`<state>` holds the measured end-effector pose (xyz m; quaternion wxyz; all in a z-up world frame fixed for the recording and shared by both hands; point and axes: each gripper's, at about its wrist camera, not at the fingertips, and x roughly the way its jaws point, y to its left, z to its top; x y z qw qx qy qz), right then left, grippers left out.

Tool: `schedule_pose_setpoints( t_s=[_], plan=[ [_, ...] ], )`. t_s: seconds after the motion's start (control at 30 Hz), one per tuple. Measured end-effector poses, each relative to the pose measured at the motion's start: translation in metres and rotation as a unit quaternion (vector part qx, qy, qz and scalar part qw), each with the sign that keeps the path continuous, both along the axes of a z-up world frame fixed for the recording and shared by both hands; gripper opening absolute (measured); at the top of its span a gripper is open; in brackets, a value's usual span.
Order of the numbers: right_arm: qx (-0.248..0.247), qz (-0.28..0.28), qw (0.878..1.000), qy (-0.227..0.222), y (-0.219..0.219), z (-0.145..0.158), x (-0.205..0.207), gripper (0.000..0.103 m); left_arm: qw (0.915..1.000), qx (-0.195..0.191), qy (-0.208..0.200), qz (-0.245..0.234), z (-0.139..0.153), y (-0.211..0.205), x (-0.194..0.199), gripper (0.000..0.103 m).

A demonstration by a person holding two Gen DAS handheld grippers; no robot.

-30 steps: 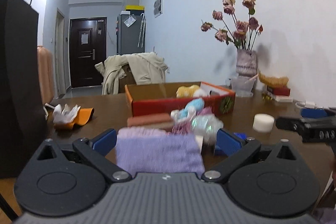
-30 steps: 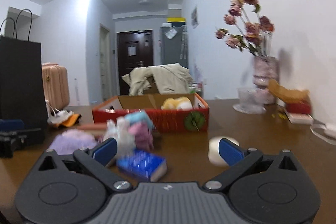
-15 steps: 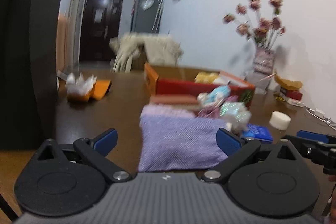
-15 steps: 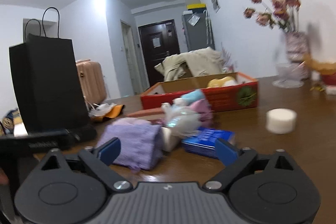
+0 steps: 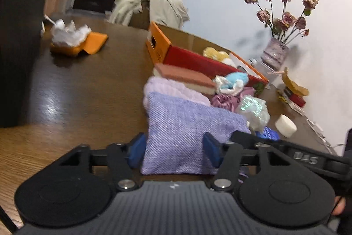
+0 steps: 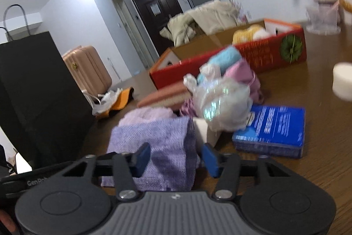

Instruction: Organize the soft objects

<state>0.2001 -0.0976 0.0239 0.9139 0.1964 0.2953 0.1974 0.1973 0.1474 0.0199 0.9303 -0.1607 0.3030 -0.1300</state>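
1. Lilac woven folded cloth (image 5: pixel 182 136) lies at the wooden table's (image 5: pixel 88 91) near edge, straight ahead of both tools.
2. Left gripper (image 5: pixel 173 149) has just been closing, pads pinching one end.
3. Right gripper (image 6: pixel 176 156) likewise closing (cloth between, contact unclear).

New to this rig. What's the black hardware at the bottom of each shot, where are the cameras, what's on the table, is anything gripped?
No robot arm: a person holds a two-finger gripper in each hand, with a fisheye camera on each looking along its fingers. One picture is from the left gripper, the other from the right gripper. Both sets of jaws have just been closing around the folded purple cloth from neighbouring corners; pads look against it. On the wooden table: a red cardboard box, a pile of soft items, a blue packet, a white round block.
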Motion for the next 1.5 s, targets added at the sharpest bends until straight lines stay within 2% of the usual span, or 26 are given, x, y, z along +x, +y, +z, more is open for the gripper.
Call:
schedule_pose_setpoints(
  t_s=[0.07,0.1,0.13,0.2,0.3,0.53,0.7,0.83,0.9,1.0,1.13,1.17,1.2,1.27,1.33,1.37,1.4,1.5],
  plan=[
    [0.008,0.008,1.000,0.020,0.000,-0.007,0.004,0.034,1.0000,-0.004,0.002,-0.002,-0.001,-0.001,0.000,0.048],
    [0.009,0.012,1.000,0.021,0.001,-0.009,0.005,0.028,1.0000,-0.006,0.002,-0.002,-0.001,-0.001,-0.001,0.044],
    [0.010,0.016,1.000,0.020,0.001,-0.009,0.004,0.026,0.9999,-0.011,0.001,-0.004,-0.001,-0.001,-0.002,0.041],
    [0.010,0.026,0.999,0.016,0.002,-0.009,0.003,0.015,0.9997,-0.021,0.003,-0.015,-0.001,-0.002,-0.004,0.032],
    [0.005,0.040,0.999,0.003,0.002,-0.004,-0.005,0.008,0.9996,-0.013,-0.001,-0.024,0.005,-0.009,-0.012,0.023],
    [-0.004,0.052,0.995,-0.079,-0.015,0.034,-0.029,0.007,0.9978,-0.027,-0.054,-0.028,0.048,-0.030,-0.036,0.018],
    [0.018,0.050,0.991,-0.119,-0.048,0.079,-0.004,0.007,0.9950,-0.041,-0.085,-0.035,0.097,-0.046,-0.003,0.018],
    [0.002,0.062,0.989,-0.135,-0.062,0.121,0.065,0.007,0.9943,-0.043,-0.094,-0.024,0.131,-0.058,0.065,0.018],
    [-0.004,0.071,0.990,-0.120,-0.064,0.134,0.116,0.007,0.9956,-0.039,-0.082,-0.021,0.138,-0.062,0.111,0.018],
    [-0.011,0.092,0.994,-0.059,-0.057,0.135,0.212,0.007,0.9985,-0.019,-0.051,0.001,0.134,-0.065,0.195,0.018],
    [-0.005,0.092,0.994,0.052,-0.044,0.103,0.332,0.007,0.9997,0.001,0.005,0.024,0.112,-0.063,0.287,0.020],
    [-0.004,0.088,0.993,0.078,-0.037,0.090,0.358,0.008,0.9992,0.013,0.016,0.035,0.105,-0.063,0.305,0.025],
    [-0.002,0.084,0.991,0.104,-0.030,0.077,0.381,0.008,0.9983,0.027,0.022,0.047,0.098,-0.062,0.319,0.037],
    [-0.020,0.085,0.985,0.149,-0.010,0.048,0.421,0.010,0.9965,0.047,0.035,0.059,0.083,-0.060,0.340,0.049],
    [-0.056,0.069,0.981,0.172,0.007,0.028,0.439,0.015,0.9958,0.061,0.040,0.056,0.073,-0.055,0.344,0.049],
    [-0.058,0.063,0.981,0.173,0.011,0.023,0.444,0.019,0.9958,0.066,0.035,0.053,0.070,-0.051,0.342,0.049],
    [-0.051,0.061,0.981,0.174,0.012,0.020,0.446,0.029,0.9957,0.068,0.030,0.055,0.070,-0.047,0.338,0.051],
    [-0.046,0.061,0.983,0.169,0.010,0.023,0.443,0.042,0.9954,0.076,0.020,0.054,0.074,-0.038,0.327,0.054]
  ],
)
